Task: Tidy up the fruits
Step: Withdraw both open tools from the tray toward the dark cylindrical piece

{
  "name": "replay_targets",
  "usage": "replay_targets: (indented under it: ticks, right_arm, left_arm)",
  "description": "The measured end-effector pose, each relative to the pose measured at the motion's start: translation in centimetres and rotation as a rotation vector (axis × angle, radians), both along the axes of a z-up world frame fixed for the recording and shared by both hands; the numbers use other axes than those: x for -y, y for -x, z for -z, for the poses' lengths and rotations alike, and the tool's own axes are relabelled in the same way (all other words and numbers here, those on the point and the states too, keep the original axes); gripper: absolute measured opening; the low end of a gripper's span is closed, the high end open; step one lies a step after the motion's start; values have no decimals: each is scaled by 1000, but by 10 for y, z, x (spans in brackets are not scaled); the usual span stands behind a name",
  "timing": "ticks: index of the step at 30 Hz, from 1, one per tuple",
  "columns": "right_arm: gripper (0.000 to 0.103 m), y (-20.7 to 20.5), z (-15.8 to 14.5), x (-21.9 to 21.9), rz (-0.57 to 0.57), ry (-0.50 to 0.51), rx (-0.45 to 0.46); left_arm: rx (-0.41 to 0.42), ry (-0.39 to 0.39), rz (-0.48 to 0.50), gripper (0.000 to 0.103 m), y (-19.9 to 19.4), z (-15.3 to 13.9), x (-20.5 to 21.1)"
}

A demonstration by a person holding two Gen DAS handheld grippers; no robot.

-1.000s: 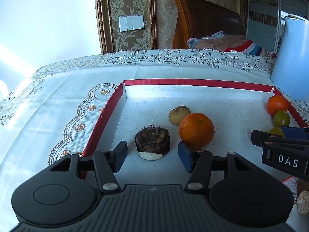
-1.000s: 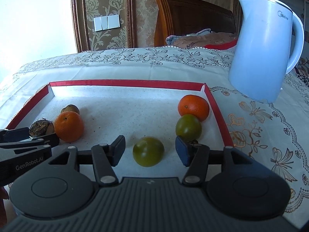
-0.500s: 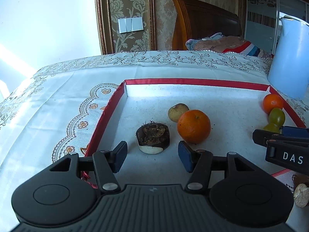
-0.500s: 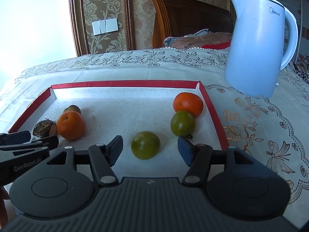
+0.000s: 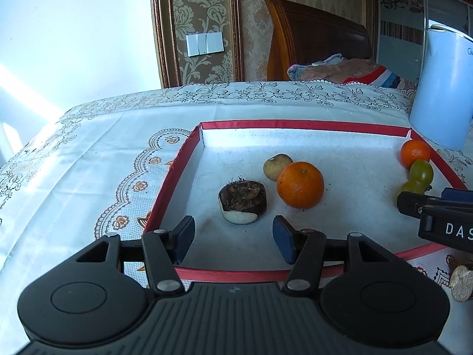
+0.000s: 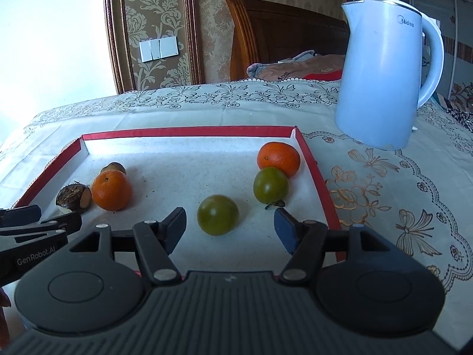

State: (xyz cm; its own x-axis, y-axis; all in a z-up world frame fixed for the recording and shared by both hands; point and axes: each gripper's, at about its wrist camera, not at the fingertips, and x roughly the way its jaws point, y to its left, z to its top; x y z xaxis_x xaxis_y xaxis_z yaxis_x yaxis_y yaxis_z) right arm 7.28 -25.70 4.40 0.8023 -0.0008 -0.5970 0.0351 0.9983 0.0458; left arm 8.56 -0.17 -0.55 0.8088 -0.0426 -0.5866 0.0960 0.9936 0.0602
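Note:
A red-rimmed tray [image 5: 177,171] holds the fruit. My left gripper [image 5: 233,238] stands open over the tray's near edge, just short of a brown hairy root [image 5: 242,201]. Behind the root lie a large orange [image 5: 300,185] and a pale round fruit [image 5: 276,165]. My right gripper [image 6: 230,227] has its jaws opening. A green tomato [image 6: 218,218] lies on the tray floor between its fingertips, untouched. Beyond it sit a second green tomato [image 6: 270,185] and a small orange [image 6: 278,159] by the right rim.
A pale blue kettle [image 6: 384,71] stands on the embroidered tablecloth [image 6: 384,195] right of the tray. The left gripper's body [image 6: 35,222] shows at that view's left edge. A cut brown piece [image 5: 461,279] lies on the cloth beside the tray's near right corner.
The right gripper's jaws have spread wider around the green tomato and it has drawn back a little. The left view has backed off slightly, and the tray's near rim now shows.

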Motion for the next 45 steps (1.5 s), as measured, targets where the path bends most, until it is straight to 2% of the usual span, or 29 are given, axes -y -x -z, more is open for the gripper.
replay_targets:
  ticks: [4,7,9,16,23,27,33,39,45]
  right_arm:
    - [64,4,1,0,-2,5,-1]
    - [64,7,1,1,-1,-2,0]
    - [67,9,0,1,0,-1,3]
    - [69,20,-1,1,-6,3,19]
    - [73,36,-4,4,-18,-9,38]
    - [81,54,-8,4,-34,5,69]
    - [82,77,-9,15,-52,-37,63]
    - [83,94,-8,33,-40,-78,55]
    - [86,109,-1,49,-15,-67,40]
  left_arm:
    - [12,-5,-7,58,6,0,-2]
    - [20,10,-12,64,10,-2,-5]
    - [23,12,-9,64,12,-2,-6]
    - [34,11,-7,65,18,-2,-7]
    - [58,15,-6,65,29,-4,-12]
    - [77,27,-12,67,39,-7,-20]
    - [94,89,-33,74,54,-9,-41]
    - [33,163,-51,76,60,-5,-62]
    - [50,169,-69,76,70,-5,-69]
